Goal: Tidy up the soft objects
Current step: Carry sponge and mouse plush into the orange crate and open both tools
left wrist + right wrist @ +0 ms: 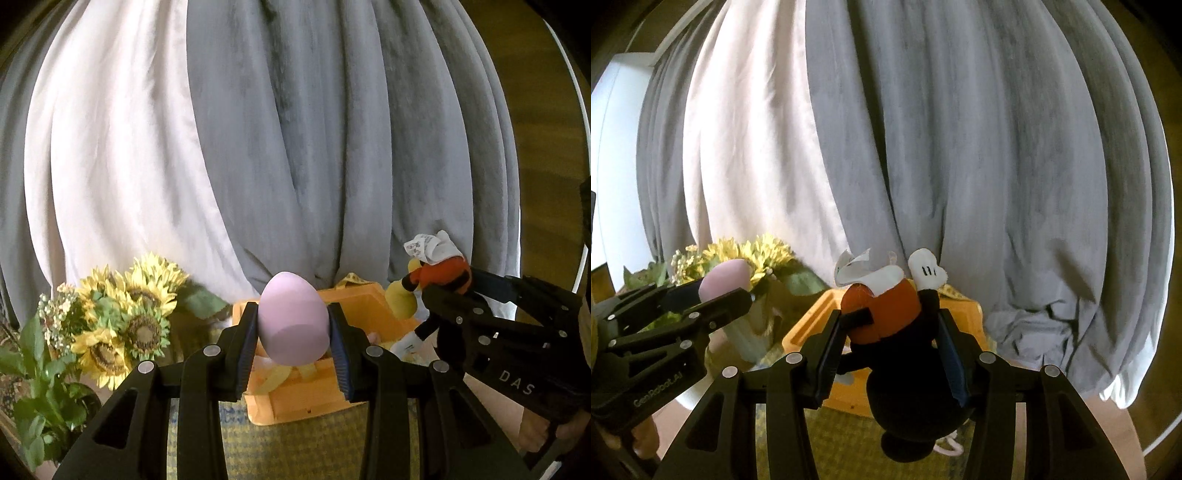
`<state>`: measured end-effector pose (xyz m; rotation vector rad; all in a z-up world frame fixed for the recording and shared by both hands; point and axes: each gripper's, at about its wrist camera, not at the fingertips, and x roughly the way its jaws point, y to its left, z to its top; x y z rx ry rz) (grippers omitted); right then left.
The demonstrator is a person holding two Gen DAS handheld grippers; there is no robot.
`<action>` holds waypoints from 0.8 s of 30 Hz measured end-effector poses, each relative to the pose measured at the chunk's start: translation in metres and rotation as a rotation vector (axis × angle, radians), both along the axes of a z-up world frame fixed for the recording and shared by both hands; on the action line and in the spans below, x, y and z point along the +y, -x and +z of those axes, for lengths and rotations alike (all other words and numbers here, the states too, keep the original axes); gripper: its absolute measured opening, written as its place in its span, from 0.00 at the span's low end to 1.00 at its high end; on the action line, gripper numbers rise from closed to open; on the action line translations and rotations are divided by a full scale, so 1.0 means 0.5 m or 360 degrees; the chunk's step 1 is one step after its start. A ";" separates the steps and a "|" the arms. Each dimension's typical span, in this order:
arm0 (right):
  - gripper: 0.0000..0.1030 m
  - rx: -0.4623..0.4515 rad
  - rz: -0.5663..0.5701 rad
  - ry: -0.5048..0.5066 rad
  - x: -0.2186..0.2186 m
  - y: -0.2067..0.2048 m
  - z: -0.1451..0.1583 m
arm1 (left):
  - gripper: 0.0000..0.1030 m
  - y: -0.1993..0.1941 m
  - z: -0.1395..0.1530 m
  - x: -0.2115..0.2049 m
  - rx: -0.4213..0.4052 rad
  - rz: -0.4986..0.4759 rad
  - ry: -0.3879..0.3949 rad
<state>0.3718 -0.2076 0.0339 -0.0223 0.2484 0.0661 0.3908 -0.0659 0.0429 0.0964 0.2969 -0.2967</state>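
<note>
My left gripper [292,330] is shut on a pink egg-shaped soft object [291,319] and holds it above an orange bin [365,299]. My right gripper [888,341] is shut on a black, red and white mouse plush toy [886,306], held upside down over the same orange bin [809,325]. The plush also shows at the right of the left wrist view [441,273], in the right gripper [454,295]. The egg [726,278] and the left gripper [713,295] show at the left of the right wrist view. Other soft things lie in the bin, mostly hidden.
A bunch of artificial sunflowers [122,314] stands left of the bin. Grey and white curtains [295,129] hang right behind it. The bin sits on a yellow-green checked cloth [295,450]. A white cord [947,446] lies on the cloth under the plush.
</note>
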 end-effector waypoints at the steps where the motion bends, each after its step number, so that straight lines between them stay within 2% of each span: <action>1: 0.49 -0.0009 -0.0001 0.0003 0.000 -0.004 0.004 | 0.35 -0.005 0.003 -0.001 -0.0002 -0.0001 0.0003; 15: 0.49 -0.0080 0.0004 0.0070 -0.007 -0.074 0.042 | 0.35 -0.074 0.038 -0.015 -0.0076 0.0015 -0.0016; 24: 0.49 -0.0048 0.0029 0.0166 -0.011 -0.153 0.045 | 0.35 -0.157 0.028 -0.031 -0.0032 0.0021 -0.0063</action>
